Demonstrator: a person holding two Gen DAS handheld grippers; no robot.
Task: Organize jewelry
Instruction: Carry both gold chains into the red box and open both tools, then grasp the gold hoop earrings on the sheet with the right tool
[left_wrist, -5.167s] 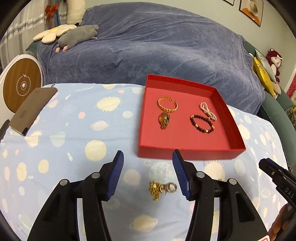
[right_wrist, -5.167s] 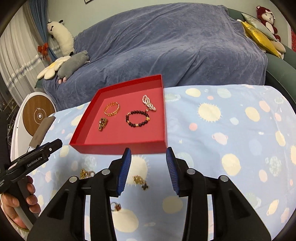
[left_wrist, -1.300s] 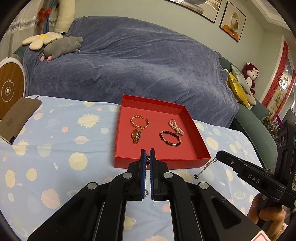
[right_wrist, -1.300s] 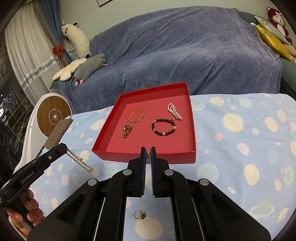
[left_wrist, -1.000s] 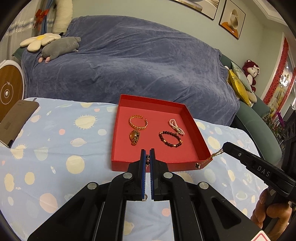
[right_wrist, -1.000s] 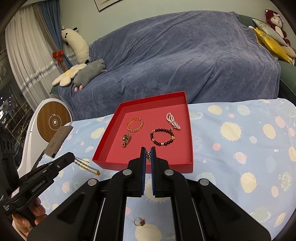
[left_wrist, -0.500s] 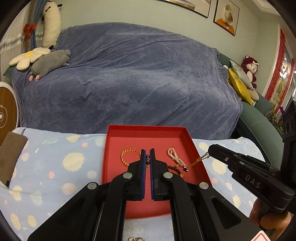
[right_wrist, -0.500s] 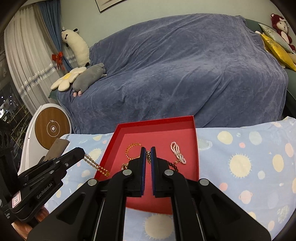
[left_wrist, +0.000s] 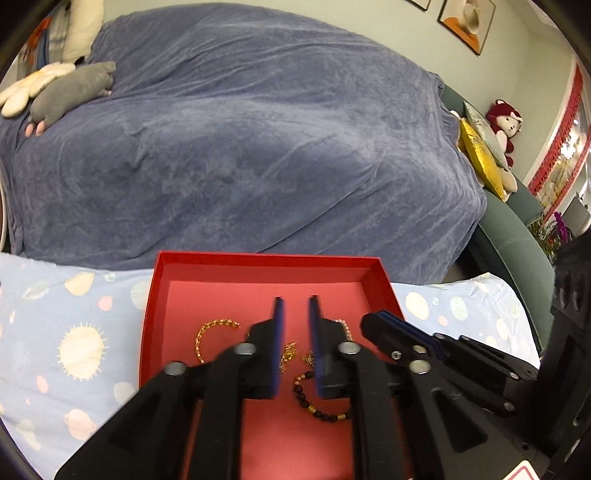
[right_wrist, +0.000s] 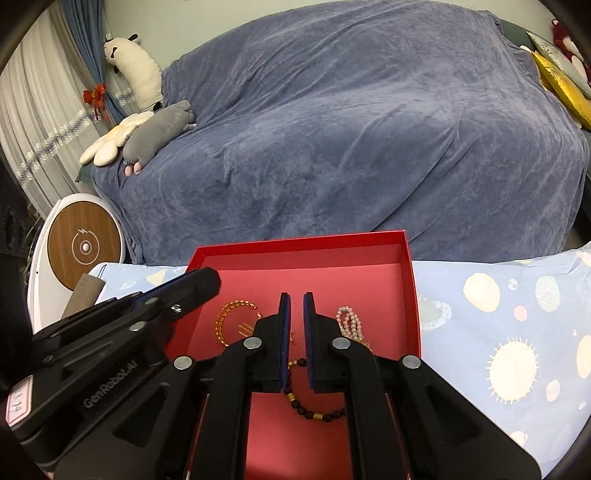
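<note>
The red tray (left_wrist: 258, 258) lies on the spotted blue cloth, and also shows in the right wrist view (right_wrist: 412, 295). Both grippers hover over it. My left gripper (left_wrist: 294, 317) is open with a narrow gap and holds nothing; small gold pieces (left_wrist: 290, 354) lie on the tray floor under it. My right gripper (right_wrist: 295, 314) is also slightly open and empty. In the tray lie a gold bracelet (left_wrist: 207, 334), a dark bead bracelet (right_wrist: 314, 411) and a pearl piece (right_wrist: 349, 325).
A sofa under a blue-grey cover (left_wrist: 240, 147) stands right behind the table. Plush toys (right_wrist: 147, 136) lie on its left end. A round wooden-faced device (right_wrist: 83, 247) and a brown card (right_wrist: 83, 295) are at the left. Spotted cloth (right_wrist: 517, 332) extends to the right.
Both grippers moved forward and down over the tray and opened a little. The gold chains they held have dropped into the tray.
</note>
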